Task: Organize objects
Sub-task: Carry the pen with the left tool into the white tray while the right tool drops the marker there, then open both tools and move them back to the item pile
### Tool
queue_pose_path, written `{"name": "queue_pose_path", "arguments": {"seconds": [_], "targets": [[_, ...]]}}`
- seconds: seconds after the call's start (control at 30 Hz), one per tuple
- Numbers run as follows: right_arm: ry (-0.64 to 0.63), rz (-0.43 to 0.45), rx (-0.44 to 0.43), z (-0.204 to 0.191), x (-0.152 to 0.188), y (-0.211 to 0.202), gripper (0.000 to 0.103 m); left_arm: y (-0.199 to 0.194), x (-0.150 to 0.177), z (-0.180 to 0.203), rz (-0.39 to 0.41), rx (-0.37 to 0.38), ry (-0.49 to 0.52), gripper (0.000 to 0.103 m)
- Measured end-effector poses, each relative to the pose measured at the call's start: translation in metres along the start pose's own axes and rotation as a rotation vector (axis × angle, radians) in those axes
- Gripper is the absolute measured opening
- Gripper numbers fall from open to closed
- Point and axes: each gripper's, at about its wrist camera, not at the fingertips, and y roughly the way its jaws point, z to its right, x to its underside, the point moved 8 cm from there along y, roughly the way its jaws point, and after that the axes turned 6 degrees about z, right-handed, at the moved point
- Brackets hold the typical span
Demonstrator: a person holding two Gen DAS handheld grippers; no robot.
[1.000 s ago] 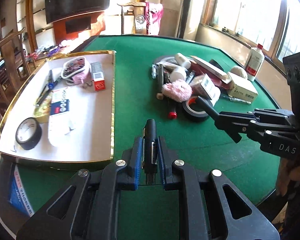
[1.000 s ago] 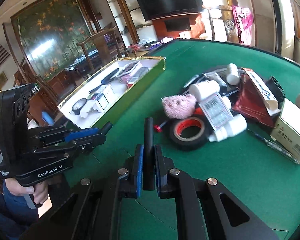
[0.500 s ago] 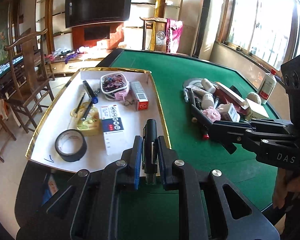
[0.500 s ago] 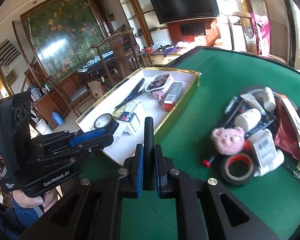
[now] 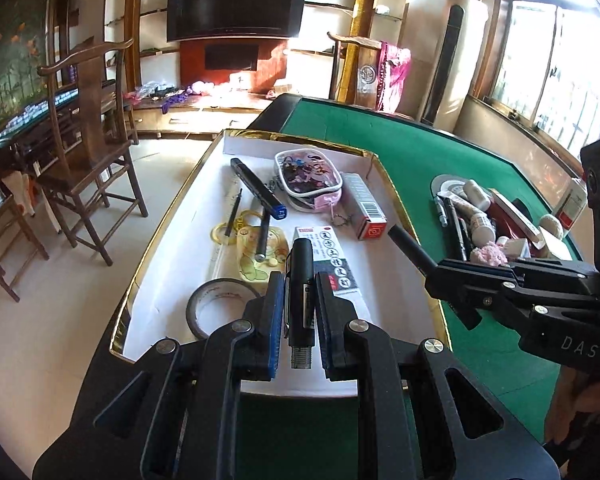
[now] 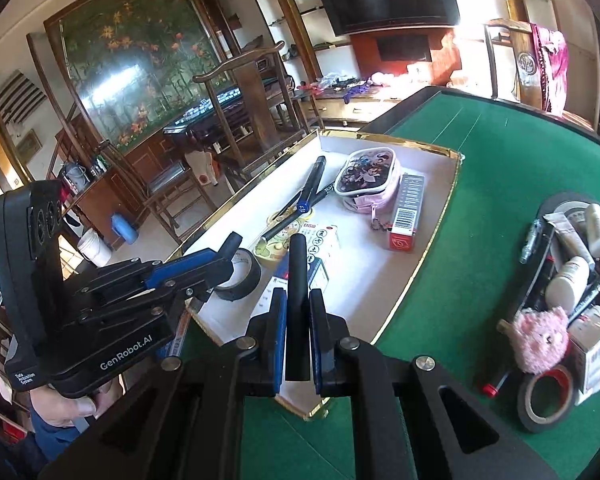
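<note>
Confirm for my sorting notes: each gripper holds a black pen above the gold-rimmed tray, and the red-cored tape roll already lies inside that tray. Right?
Not quite. The red-cored tape roll lies on the green felt beside the pile, as the right wrist view shows; the tray holds a different, black roll.

"GenRobot.AI" on left gripper (image 6: pixel 228 254); "DAS" on right gripper (image 5: pixel 396 236).

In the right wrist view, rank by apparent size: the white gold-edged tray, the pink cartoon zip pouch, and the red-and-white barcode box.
1. White gold-edged tray
2. Pink cartoon zip pouch
3. Red-and-white barcode box, close to the pouch in length but narrower
</note>
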Motion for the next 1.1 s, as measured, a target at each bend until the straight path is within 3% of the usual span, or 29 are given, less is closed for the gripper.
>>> {"name": "queue_pose_path", "arguments": {"seconds": [0.27, 0.4, 0.63, 0.83, 1.0, 1.03, 1.1], "targets": [[0.024, -0.054, 0.053, 0.011, 0.007, 0.038, 0.008, 0.024, -0.002, -0.018, -0.047, -0.001, -0.050, 0.015], [0.032, -0.064, 0.064, 0.016, 0.012, 0.043, 0.008, 0.028, 0.003, -0.010, -0.065, 0.031, -0.040, 0.015], [0.003, -0.061, 0.079, 0.014, 0.018, 0.038, 0.009, 0.038, 0.012, -0.004, -0.116, 0.019, -0.050, 0.015], [-0.036, 0.017, 0.049, 0.014, 0.013, -0.001, 0.010, 0.027, 0.012, 0.001, -0.123, 0.030, -0.065, 0.015], [-0.081, 0.092, 0.139, 0.053, 0.011, -0.052, 0.011, 0.009, 0.007, 0.033, -0.103, 0.076, -0.021, 0.015], [-0.093, 0.101, 0.174, 0.066, 0.013, -0.062, 0.012, 0.007, 0.007, 0.043, -0.105, 0.095, -0.011, 0.015], [-0.117, 0.116, 0.253, 0.093, 0.015, -0.079, 0.031, 0.004, 0.008, 0.066, -0.106, 0.132, 0.021, 0.021]]}}
